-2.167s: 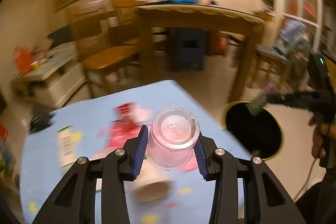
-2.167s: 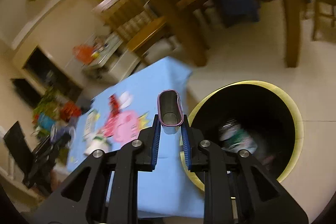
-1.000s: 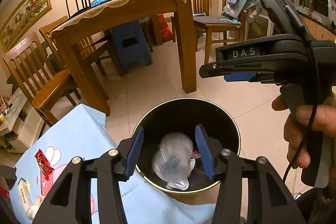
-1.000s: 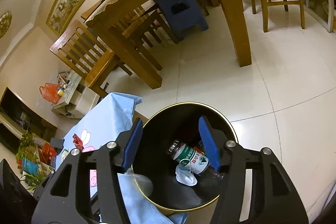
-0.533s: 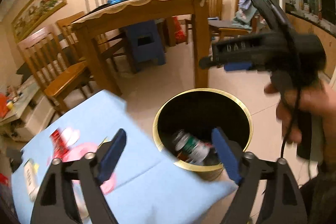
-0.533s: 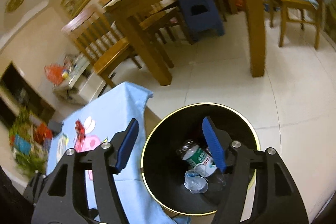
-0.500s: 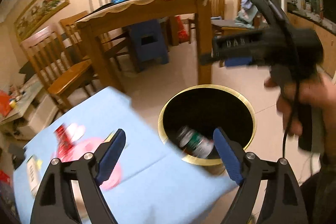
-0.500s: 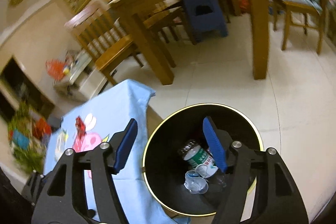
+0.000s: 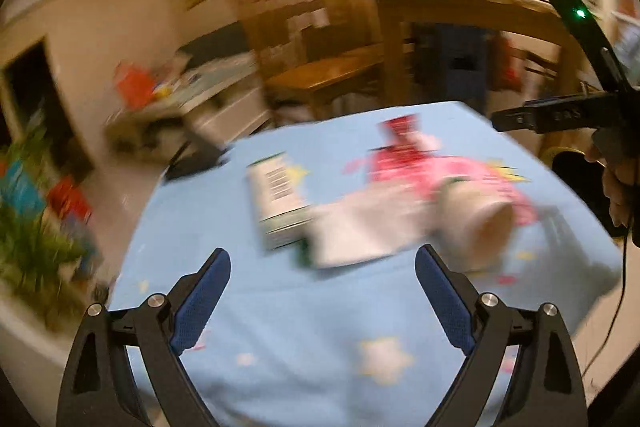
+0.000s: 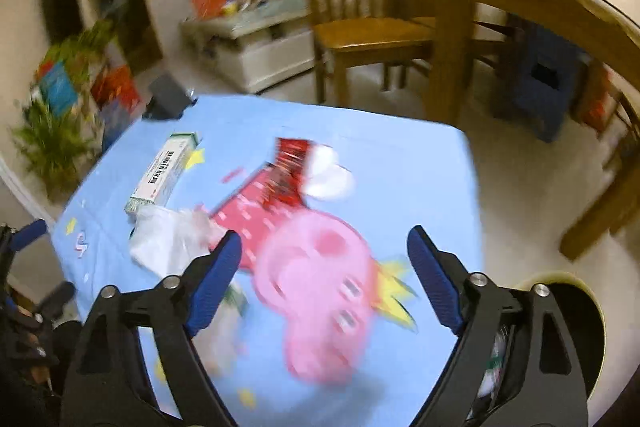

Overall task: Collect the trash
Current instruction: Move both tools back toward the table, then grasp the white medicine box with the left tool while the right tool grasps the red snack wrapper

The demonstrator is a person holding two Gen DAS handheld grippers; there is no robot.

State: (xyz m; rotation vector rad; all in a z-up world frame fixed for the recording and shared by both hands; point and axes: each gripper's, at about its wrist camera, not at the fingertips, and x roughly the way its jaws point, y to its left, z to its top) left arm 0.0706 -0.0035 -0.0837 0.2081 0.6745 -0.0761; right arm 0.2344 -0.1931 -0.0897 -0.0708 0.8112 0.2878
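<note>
Step in hand: both grippers are empty and face the littered surface [image 9: 304, 339], so I judge this the reach for the next pieces of trash.
Left gripper [image 9: 322, 291]: jaws opening, already spread wide, nothing between them and nothing touched.
Right gripper [image 10: 324, 269]: jaws opening, wide apart, empty, poised above the blue cloth.
Trash ahead of left gripper: a white-and-green carton [image 9: 276, 199] ahead and slightly left, crumpled white plastic [image 9: 360, 231] straight ahead, a tipped paper cup [image 9: 478, 223] ahead to the right.
Trash by right gripper: the plastic just beyond its left finger, a red wrapper [image 10: 286, 167] farther ahead.
Bin [image 10: 588, 311]: low on the right gripper's right side, beside the surface.
Next move: each gripper probably needs to pick one piece, straddle it, then close.
</note>
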